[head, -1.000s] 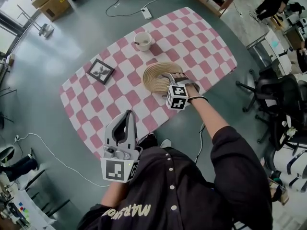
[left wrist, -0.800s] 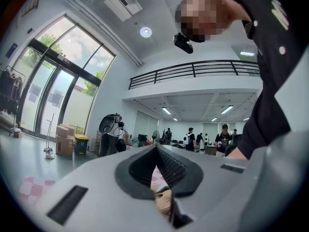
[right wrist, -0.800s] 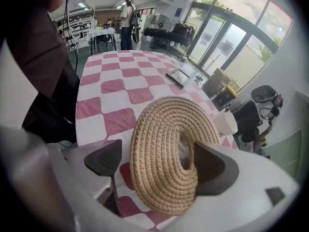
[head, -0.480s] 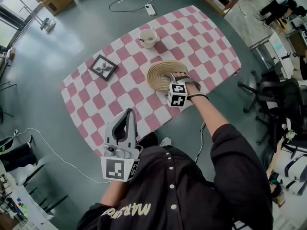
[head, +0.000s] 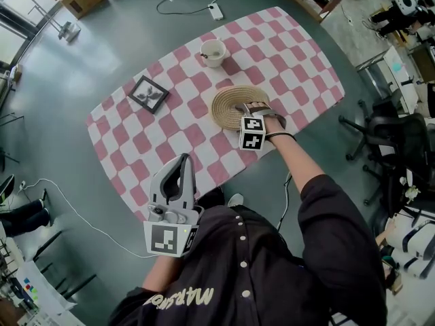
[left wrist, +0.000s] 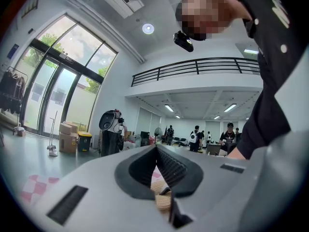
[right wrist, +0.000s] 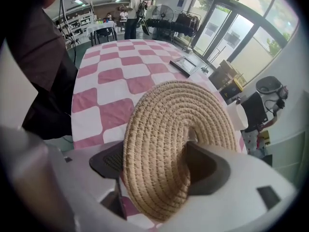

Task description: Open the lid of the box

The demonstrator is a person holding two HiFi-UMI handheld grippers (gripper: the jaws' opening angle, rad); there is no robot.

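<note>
On my desk [head: 170, 136] the lid [head: 228, 103] lies right of centre; cup [head: 213, 51] behind it, picture frame [head: 148, 94] left, probably flat.

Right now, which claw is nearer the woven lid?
Right. The right claw is at the woven lid, jaws closing with its near edge between them. The left claw hangs by the table's near edge, well apart from the lid.

Rough coiled-rope lid [right wrist: 164, 129] — on matt cloth tablecloth [right wrist: 120, 57].
</note>
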